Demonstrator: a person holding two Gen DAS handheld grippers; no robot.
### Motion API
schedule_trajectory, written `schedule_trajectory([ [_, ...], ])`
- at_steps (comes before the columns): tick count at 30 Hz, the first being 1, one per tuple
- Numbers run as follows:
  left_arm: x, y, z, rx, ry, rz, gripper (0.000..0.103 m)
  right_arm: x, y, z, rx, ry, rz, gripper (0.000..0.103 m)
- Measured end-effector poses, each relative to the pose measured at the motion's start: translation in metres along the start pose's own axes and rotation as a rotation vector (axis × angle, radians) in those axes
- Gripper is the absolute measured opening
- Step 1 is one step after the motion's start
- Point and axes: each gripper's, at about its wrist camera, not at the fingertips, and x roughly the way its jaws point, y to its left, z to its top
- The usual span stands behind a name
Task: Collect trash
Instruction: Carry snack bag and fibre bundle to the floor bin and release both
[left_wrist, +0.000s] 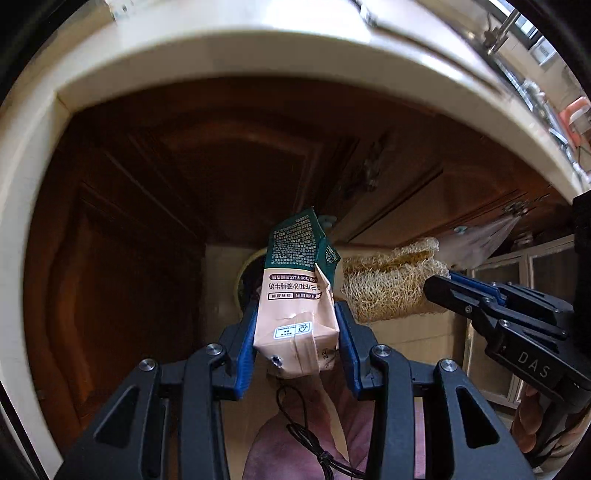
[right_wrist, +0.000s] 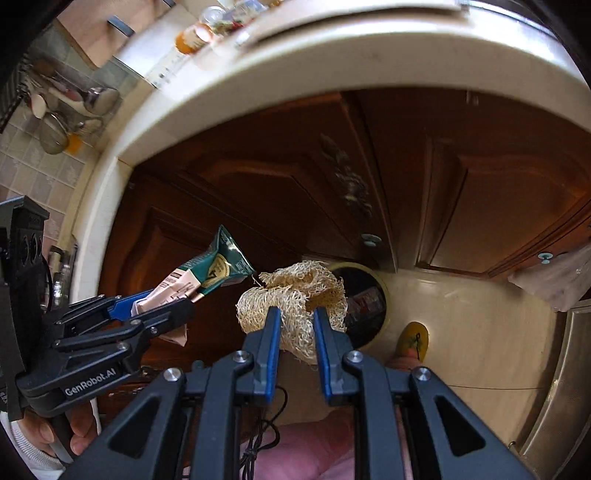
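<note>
My left gripper (left_wrist: 295, 314) is shut on a crumpled pink and green milk carton (left_wrist: 295, 291), held in the air in front of the cabinets; the carton also shows in the right wrist view (right_wrist: 207, 273). My right gripper (right_wrist: 295, 314) is shut on a dry beige loofah scrubber (right_wrist: 295, 295), also seen in the left wrist view (left_wrist: 388, 288). Both items hang above a round trash bin (right_wrist: 369, 306) on the floor, whose rim shows behind the carton (left_wrist: 245, 269).
Dark wooden cabinet doors (left_wrist: 147, 221) stand behind, under a cream countertop edge (left_wrist: 258, 55). A bottle (right_wrist: 192, 38) and hanging utensils (right_wrist: 66, 110) sit above the counter. A yellow slipper (right_wrist: 413, 339) rests on the pale floor.
</note>
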Motion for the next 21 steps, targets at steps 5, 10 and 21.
schedule_trajectory([
  [5, 0.064, -0.001, -0.003, -0.007, 0.087, 0.021, 0.038, 0.048, -0.014, -0.006, -0.015, 0.032, -0.038, 0.018],
  [10, 0.121, 0.004, -0.003, -0.029, 0.159, 0.043, 0.038, 0.099, -0.027, -0.013, -0.013, 0.091, -0.065, 0.018],
  [21, 0.207, 0.021, 0.001, -0.081, 0.241, 0.103, 0.068, 0.168, -0.047, -0.013, -0.012, 0.189, -0.123, 0.018],
])
